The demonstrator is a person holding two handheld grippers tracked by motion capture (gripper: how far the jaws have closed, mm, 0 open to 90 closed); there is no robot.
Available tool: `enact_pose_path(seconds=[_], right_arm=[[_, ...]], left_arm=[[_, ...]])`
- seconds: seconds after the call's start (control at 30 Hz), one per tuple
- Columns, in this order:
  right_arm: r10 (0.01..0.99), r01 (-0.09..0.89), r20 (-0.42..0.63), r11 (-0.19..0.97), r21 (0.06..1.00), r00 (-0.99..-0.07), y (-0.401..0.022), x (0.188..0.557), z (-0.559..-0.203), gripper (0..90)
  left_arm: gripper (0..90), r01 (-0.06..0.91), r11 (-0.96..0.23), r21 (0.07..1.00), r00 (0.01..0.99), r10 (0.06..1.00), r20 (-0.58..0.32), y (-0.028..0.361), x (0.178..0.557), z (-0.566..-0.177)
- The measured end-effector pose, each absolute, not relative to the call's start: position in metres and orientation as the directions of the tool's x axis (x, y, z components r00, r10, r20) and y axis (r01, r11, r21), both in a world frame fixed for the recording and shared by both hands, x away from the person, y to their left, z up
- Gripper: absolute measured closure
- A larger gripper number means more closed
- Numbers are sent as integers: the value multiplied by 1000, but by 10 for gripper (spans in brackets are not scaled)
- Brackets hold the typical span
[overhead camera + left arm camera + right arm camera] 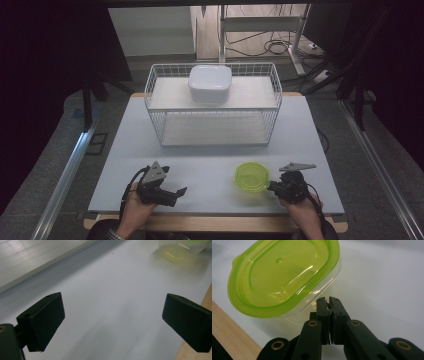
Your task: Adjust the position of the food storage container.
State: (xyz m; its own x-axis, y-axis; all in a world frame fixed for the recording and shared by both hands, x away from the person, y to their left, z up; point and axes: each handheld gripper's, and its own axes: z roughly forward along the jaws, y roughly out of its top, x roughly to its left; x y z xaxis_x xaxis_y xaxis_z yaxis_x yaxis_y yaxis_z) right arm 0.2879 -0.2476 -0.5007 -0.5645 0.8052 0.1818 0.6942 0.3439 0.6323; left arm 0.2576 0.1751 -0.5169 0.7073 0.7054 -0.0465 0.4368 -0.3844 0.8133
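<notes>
The lidded container (252, 177) sits on the table (210, 160) before the wire rack (213, 102) (right tool (272, 187) just beside it), left tool (182, 191) well apart

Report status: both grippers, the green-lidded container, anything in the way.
Left gripper open, empty. Right gripper shut, tips at green-lidded container, holding nothing. Wire basket with white tub stands beyond, apart.

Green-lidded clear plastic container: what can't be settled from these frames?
- Green-lidded clear plastic container: right gripper view, whether the shut right gripper touches its wall; the jaw tips hide that spot.
- Left gripper view: its top is cut off by the frame edge and blurred.
- High view: contents too small.
</notes>
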Motion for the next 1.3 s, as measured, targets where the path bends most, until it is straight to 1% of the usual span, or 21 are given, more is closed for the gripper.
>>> enact_pose_path(seconds=[0.1,0.57,0.77,0.97,1.3], right_arm=[[786,682,183,364,634,-590,-238,291,-502,871],[736,652,199,398,646,-647,-207,306,-505,872],[692,633,223,418,652,-687,-186,316,-508,872],[672,633,246,420,650,-698,-173,324,-510,872],[647,618,247,441,651,-722,-147,338,-513,874]], left_arm=[[39,437,-384,813,708,705,-48,175,258,-517],[40,442,-396,805,711,702,-45,173,259,-518],[40,443,-399,803,712,701,-44,173,259,-519],[40,443,-401,802,712,700,-44,173,259,-519],[40,444,-406,799,713,700,-41,173,259,-519]])
